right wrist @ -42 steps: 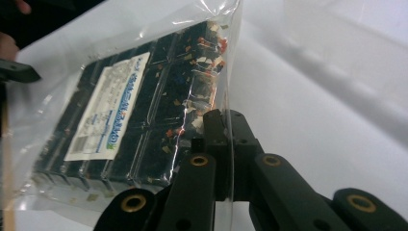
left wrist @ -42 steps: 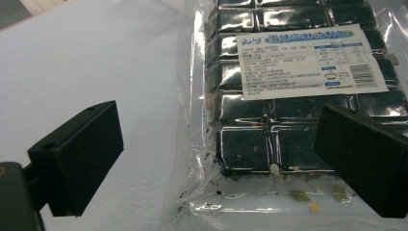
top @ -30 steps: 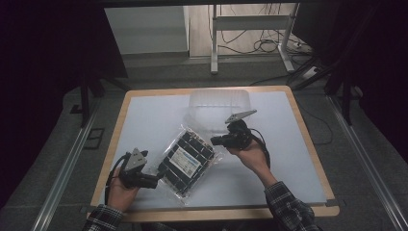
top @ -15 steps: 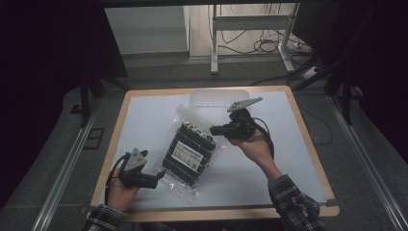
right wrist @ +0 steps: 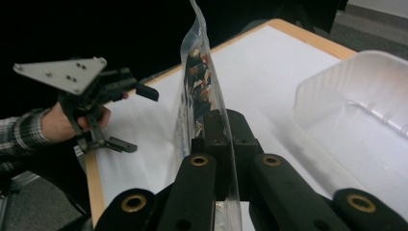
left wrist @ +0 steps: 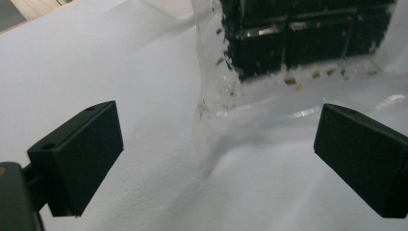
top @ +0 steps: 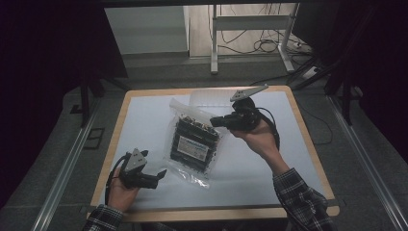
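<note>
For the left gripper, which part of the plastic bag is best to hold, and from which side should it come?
Probably the flat, empty bottom edge of the plastic bag, nearest the left gripper. It should come in low over the table from the person's side. There the film is thin and free of the dark contents, so the open fingers can close on it while the right gripper holds the top.

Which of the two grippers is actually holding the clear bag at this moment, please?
The right gripper: its jaws pinch the clear bag's top edge, lifting it. The left gripper rests open beside the bag's lower corner.
</note>
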Motion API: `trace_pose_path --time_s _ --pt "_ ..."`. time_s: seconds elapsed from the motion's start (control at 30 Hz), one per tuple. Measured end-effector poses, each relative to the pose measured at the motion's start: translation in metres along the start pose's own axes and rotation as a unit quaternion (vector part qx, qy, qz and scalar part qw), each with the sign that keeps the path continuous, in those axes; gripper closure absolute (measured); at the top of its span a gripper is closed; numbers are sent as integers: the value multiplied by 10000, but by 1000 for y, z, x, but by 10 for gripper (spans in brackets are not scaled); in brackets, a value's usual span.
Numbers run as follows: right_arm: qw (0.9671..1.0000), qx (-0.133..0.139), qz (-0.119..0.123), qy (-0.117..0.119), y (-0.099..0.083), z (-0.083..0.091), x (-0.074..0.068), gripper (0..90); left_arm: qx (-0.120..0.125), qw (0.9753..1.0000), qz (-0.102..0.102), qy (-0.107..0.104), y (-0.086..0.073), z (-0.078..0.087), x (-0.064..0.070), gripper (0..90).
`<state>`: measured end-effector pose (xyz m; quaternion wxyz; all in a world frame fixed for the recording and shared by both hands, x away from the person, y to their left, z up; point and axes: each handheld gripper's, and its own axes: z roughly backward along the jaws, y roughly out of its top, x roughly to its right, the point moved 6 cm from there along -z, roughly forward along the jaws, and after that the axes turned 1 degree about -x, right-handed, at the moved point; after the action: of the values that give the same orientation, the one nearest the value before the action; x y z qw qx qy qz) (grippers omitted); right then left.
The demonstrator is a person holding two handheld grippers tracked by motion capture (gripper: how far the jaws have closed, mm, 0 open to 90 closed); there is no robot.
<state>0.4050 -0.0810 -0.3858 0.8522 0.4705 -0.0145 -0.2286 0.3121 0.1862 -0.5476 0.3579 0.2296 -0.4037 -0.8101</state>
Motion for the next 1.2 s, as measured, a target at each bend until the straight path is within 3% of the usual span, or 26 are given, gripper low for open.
trace_pose_path --time_s 0.3,0.47,0.7,0.87,1.2 --pt "9997 191 52 -161 17 18 1 891 15 10000 7 3 0 0 0 28" --pt "9988 299 -35 -373 24 30 11 891 12 10000 9 4 0 0 0 29" --pt "9980 445 -223 -384 30 42 24 891 -1 10000 7 -27 0 -1 1 27" --pt "9975 483 -297 -414 34 46 30 891 -16 10000 -1 -77 0 -2 2 26" --pt "9953 542 -382 -701 48 54 48 891 -6 9997 60 -240 0 -2 3 8"
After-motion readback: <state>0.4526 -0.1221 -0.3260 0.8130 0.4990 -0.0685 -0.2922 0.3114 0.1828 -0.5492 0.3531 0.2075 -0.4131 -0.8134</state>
